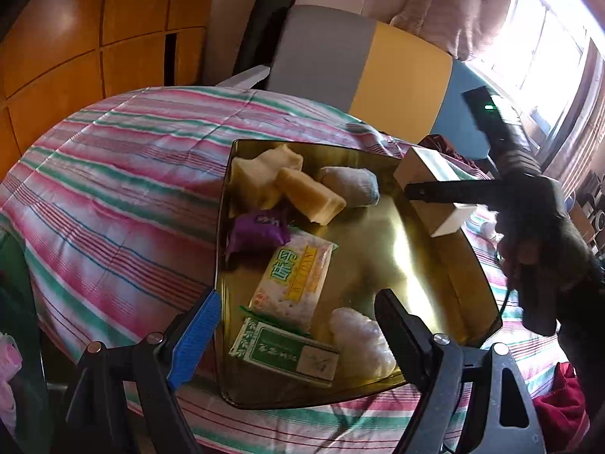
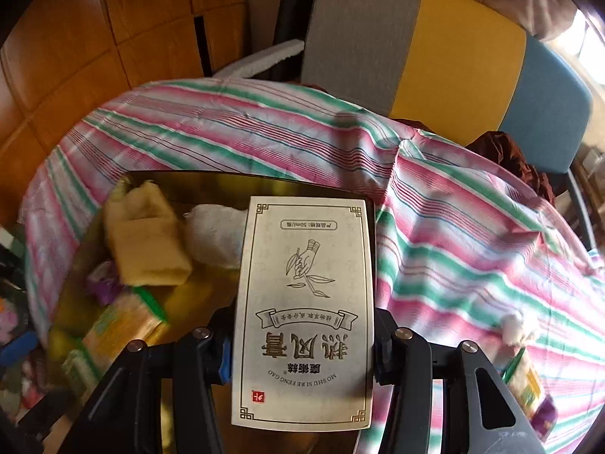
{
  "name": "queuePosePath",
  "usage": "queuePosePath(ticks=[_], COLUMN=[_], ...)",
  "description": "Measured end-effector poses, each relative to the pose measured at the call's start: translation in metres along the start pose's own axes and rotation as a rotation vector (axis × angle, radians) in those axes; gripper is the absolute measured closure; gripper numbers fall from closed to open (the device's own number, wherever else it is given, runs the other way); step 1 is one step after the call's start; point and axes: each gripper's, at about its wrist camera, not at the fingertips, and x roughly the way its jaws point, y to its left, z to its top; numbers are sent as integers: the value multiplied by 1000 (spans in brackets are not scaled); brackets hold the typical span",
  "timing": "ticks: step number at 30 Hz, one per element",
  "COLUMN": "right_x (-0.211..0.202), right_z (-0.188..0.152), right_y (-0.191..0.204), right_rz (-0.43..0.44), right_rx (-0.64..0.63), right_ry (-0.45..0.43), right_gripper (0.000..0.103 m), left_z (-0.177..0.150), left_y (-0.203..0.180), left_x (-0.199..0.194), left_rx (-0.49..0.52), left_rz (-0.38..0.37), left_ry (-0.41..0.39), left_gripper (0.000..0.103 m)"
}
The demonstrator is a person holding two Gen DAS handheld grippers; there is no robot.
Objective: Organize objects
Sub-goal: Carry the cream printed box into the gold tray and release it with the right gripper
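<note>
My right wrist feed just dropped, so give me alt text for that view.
The right gripper holds a cream box with printed characters and a line drawing, over the right edge of a gold tray. The tray holds yellow sponges, a white roll and snack packets, on a pink and green striped cloth.

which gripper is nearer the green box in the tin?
Left. The left gripper hangs open right over the green box at the tin's near edge; the right gripper, clamping a white carton, is over the far side.
</note>
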Motion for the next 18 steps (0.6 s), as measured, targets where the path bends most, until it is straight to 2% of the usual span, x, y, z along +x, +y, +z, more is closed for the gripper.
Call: queuePosePath(ticks=[6, 9, 15, 18], right_x=[29, 34, 30, 18], right_z=[9, 11, 7, 4], right_y=[0, -3, -8, -8], right_rz=[-58, -78, -56, -39], right_rx=[-26, -35, -13, 1], right_ry=[31, 13, -1, -39], right_gripper=[51, 46, 43, 42], left_z=[1, 2, 2, 2], left_y=[3, 1, -4, -7], left_x=[5, 6, 5, 2], left_rx=[-6, -1, 11, 21], left_rz=[10, 16, 24, 29], left_ry=[9, 10, 6, -1], left_gripper=[19, 19, 18, 19])
